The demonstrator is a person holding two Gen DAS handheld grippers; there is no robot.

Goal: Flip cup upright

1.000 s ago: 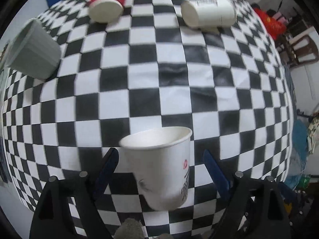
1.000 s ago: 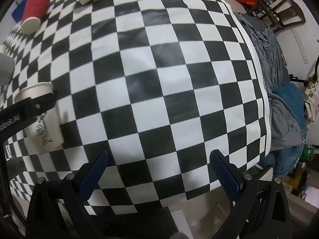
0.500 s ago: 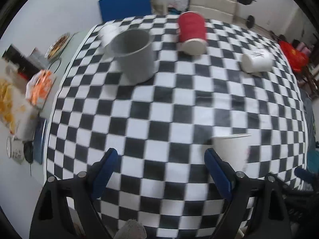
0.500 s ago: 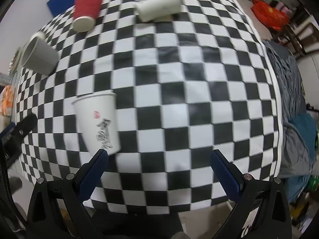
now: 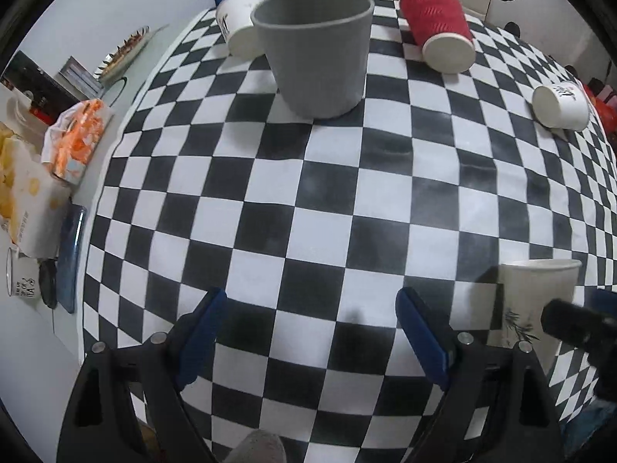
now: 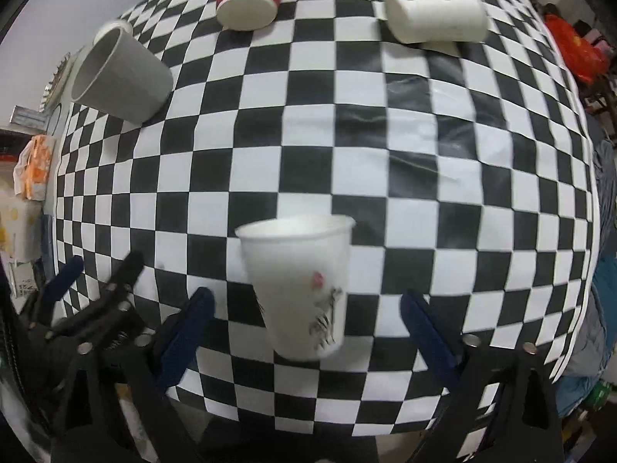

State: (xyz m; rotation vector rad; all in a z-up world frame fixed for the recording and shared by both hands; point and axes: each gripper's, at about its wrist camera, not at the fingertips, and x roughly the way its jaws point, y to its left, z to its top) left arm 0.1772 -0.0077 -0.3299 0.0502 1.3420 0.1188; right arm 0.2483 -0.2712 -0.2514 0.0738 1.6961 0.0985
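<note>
A white paper cup with black print [image 6: 300,289] stands upright near the table's front edge; it also shows at the lower right of the left wrist view [image 5: 536,301]. My right gripper [image 6: 304,332] is open, its fingers apart on either side of this cup, not touching. My left gripper [image 5: 312,332] is open and empty over bare cloth, left of the cup. A red ribbed cup [image 5: 439,27] and a white printed cup [image 5: 561,106] lie on their sides at the far end. A grey cup [image 5: 316,42] stands upright.
The table carries a black-and-white checkered cloth [image 5: 308,200]. Another white cup [image 5: 237,23] lies behind the grey one. Snack packets [image 5: 73,139], a box and a plate sit off the cloth at left. Chairs and clothes stand to the right [image 6: 578,50].
My left gripper has left the white cup standing and swung left, away from it. My right gripper has moved left so the cup sits between its open fingers.
</note>
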